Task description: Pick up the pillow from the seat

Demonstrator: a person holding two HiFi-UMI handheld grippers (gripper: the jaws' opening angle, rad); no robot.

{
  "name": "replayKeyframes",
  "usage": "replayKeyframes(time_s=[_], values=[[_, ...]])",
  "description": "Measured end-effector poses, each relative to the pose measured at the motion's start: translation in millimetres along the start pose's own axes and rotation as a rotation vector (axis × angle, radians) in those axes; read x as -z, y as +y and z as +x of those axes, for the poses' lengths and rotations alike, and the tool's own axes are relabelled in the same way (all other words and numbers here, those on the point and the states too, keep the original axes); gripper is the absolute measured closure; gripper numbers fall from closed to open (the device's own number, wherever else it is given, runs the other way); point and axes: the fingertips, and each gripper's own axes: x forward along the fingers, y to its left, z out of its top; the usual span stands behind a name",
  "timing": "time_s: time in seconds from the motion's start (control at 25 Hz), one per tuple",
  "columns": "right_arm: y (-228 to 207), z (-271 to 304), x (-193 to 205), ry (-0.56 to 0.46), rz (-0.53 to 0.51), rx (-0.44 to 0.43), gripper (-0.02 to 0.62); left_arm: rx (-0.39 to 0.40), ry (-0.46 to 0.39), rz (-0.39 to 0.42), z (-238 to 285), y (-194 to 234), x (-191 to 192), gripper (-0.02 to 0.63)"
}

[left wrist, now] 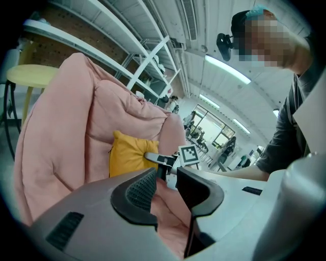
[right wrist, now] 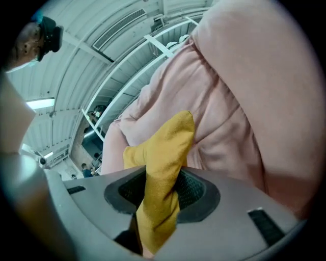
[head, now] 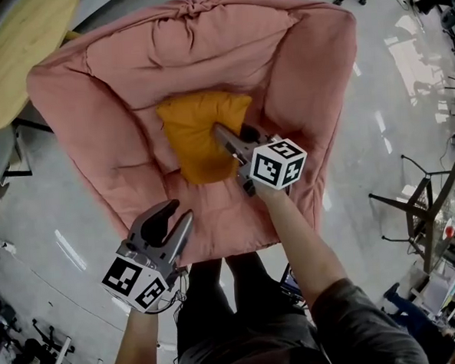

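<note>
Our right tool (head: 223,137) pinches a fold of the yellow pillow (head: 193,118), which lies in the hollow of the pink seat (head: 106,77); our left tool (head: 176,217) hangs wide, empty, by the seat's front edge.

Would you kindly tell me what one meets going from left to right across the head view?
Round yellow table → left claw → orange pillow → right claw, shut on the pillow → dark metal stand. The pink seat spans the middle, so it is left out.
</note>
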Motion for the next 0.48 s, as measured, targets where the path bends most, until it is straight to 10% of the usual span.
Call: replayKeyframes(time_s=[0.48], values=[[116, -101, -70, -0.116, -0.157, -0.133, 0.448, -0.073, -0.112, 0.067, -41, -80, -26, 0.474]])
